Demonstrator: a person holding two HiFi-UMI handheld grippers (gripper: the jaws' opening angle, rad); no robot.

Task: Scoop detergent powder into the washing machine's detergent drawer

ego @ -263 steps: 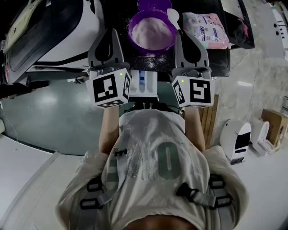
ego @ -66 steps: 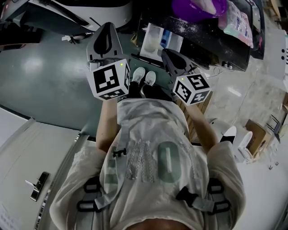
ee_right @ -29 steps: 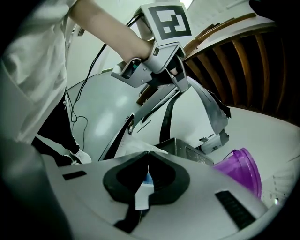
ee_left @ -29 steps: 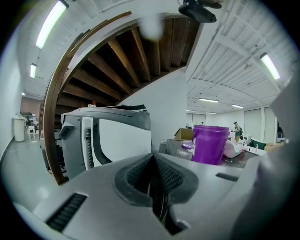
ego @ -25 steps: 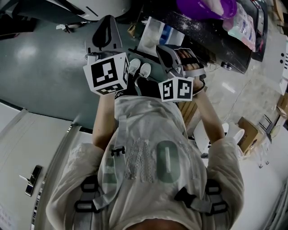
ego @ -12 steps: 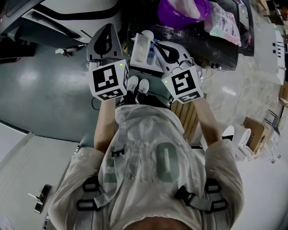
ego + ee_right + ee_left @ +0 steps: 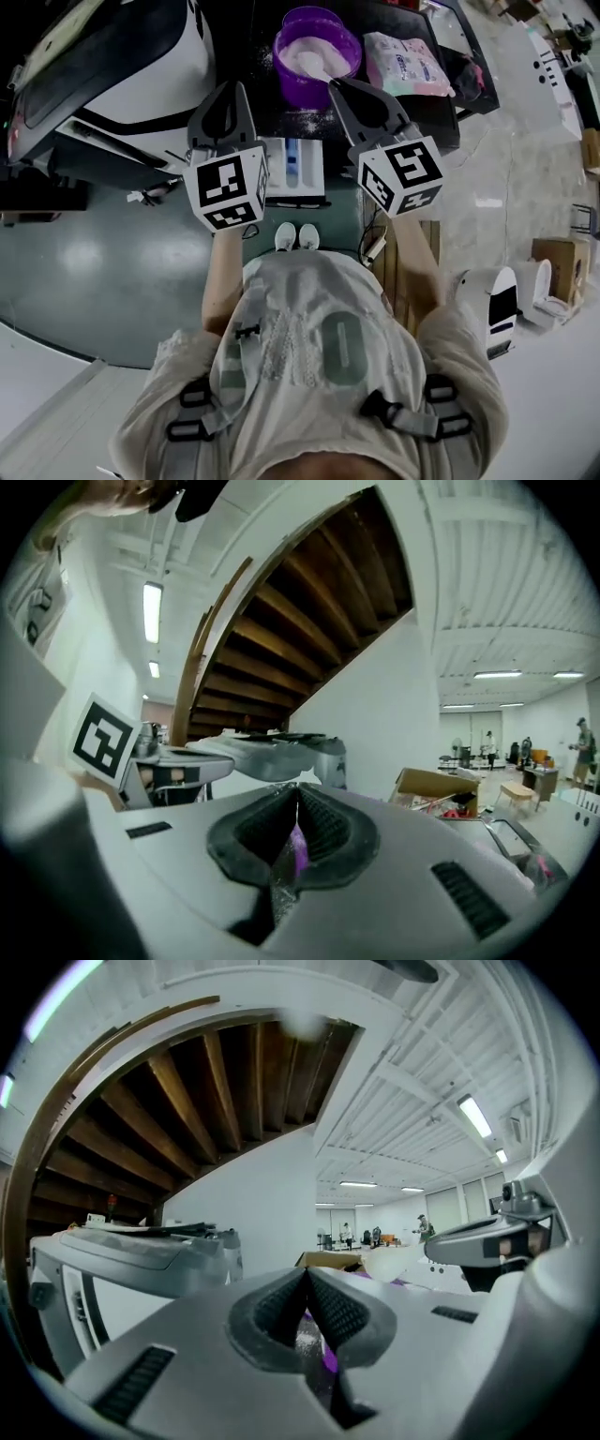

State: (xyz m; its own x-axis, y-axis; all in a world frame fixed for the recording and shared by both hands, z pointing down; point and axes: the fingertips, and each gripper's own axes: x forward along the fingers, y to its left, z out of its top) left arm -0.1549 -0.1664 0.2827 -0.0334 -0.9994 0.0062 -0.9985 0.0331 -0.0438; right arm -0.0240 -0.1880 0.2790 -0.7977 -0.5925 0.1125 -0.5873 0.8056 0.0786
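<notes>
A purple bowl (image 7: pixel 317 56) of white detergent powder stands on a black table, with a white spoon (image 7: pixel 313 64) lying in the powder. Just below it the white detergent drawer (image 7: pixel 302 173) with a blue insert is pulled out. The washing machine (image 7: pixel 112 84) fills the upper left. My left gripper (image 7: pixel 225 92) hangs left of the drawer, shut and holding nothing. My right gripper (image 7: pixel 341 86) points at the bowl's right rim, also shut and holding nothing. In the left gripper view the pads (image 7: pixel 333 1312) meet over a sliver of purple. The right gripper view shows its pads (image 7: pixel 317 822) pressed together.
A pink and white packet (image 7: pixel 405 64) lies right of the bowl. White appliances (image 7: pixel 495 298) and a cardboard box (image 7: pixel 555 261) stand on the floor at right, a wooden panel (image 7: pixel 411 272) beside my right arm. My shoes (image 7: pixel 297 236) show below the drawer.
The head view has swung up from the floor to the bowl and drawer. Both grippers have come up level in front of them, and the right gripper's cube has turned back upright.
</notes>
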